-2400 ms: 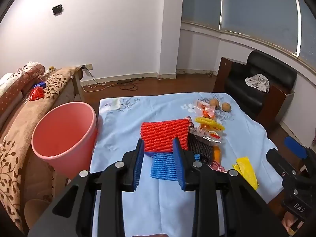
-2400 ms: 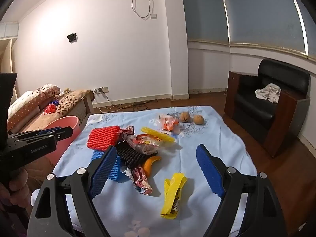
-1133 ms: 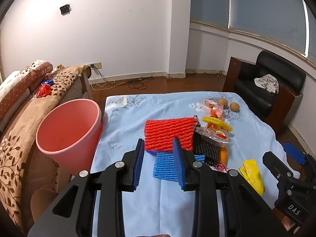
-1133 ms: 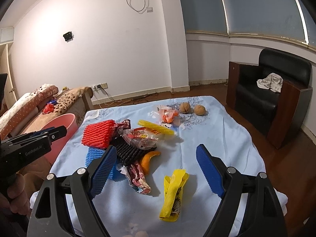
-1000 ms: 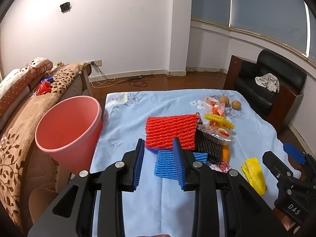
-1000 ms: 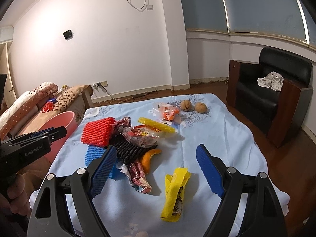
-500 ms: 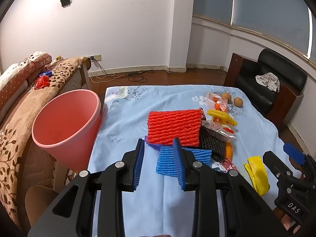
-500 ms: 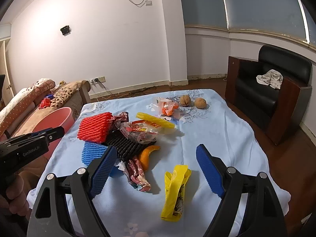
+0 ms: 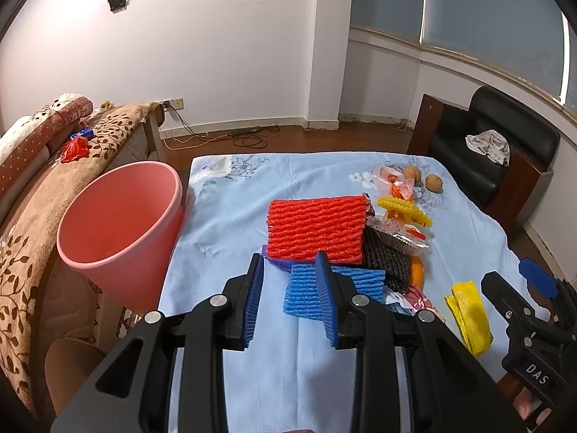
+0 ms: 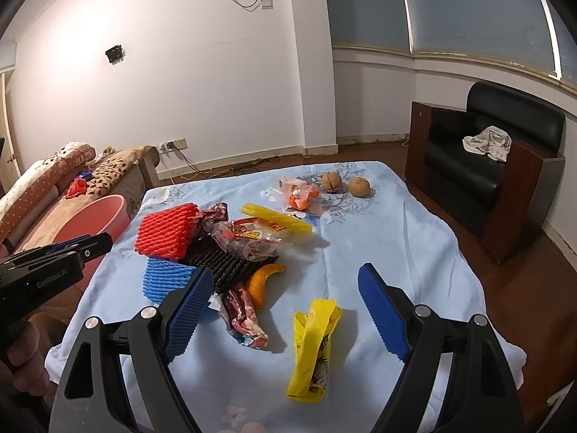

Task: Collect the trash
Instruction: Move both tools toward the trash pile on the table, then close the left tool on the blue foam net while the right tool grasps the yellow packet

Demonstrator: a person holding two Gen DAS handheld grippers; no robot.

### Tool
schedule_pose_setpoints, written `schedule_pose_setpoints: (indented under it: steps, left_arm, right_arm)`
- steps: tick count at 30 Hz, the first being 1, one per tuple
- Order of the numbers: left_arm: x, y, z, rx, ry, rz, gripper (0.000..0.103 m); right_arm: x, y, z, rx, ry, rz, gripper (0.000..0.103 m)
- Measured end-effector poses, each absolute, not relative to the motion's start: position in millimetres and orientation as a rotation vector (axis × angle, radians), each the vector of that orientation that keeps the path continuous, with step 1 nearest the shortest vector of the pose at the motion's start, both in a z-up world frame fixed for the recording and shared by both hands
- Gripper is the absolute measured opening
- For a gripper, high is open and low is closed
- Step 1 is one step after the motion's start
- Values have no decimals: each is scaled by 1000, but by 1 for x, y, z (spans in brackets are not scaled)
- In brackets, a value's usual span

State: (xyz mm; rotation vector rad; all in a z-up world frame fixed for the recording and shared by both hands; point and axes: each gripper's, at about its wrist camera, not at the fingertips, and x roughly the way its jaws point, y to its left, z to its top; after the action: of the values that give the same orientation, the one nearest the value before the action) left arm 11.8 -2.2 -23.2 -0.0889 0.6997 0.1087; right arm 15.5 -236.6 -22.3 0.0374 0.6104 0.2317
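Left tool (image 9: 290, 297) half-open, holding nothing, hovering over the blue foam net (image 9: 333, 287); right tool (image 10: 285, 312) wide open, empty, above the yellow wrapper (image 10: 313, 346). Trash pile sits mid-bench (image 10: 396, 238), pink bin (image 9: 119, 231) off the bench's left edge.

bare cloth (image 9: 230, 216) lies open between pink bin (image 9: 119, 231) and trash pile (image 9: 346, 245).

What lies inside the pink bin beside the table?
The pink bin shows only bare inner wall; no trash is visible in it. Its near rim hides the bottom, so that part stays unseen.
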Motion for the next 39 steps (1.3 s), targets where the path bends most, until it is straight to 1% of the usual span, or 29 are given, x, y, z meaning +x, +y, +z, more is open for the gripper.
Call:
schedule_pose_setpoints:
  steps: [13,26,27,29,33,37,39]
  left_arm:
    - [12,-9,-26,-75,711,68,30]
    - [14,-8,-34,-120,757,-104,30]
    - [13,-9,-34,-115,757,-120,30]
    - [12,-12,-37,-100,767,-153,30]
    - [14,-16,-48,-76,796,-169,30]
    - [20,-11,-58,-88,823,-152,30]
    - [24,-5,-63,-104,834,-143,30]
  right_arm:
    - [20,-241,-28,38,648,203,81]
    - [26,-261,-32,21,717,218,81]
    - [26,-265,-33,28,732,226,81]
    - [27,-271,-36,41,764,243,75]
    - [29,-276,-48,62,831,280,72]
    - [32,-271,-60,78,883,317,65]
    - [35,-267,-64,85,903,341,64]
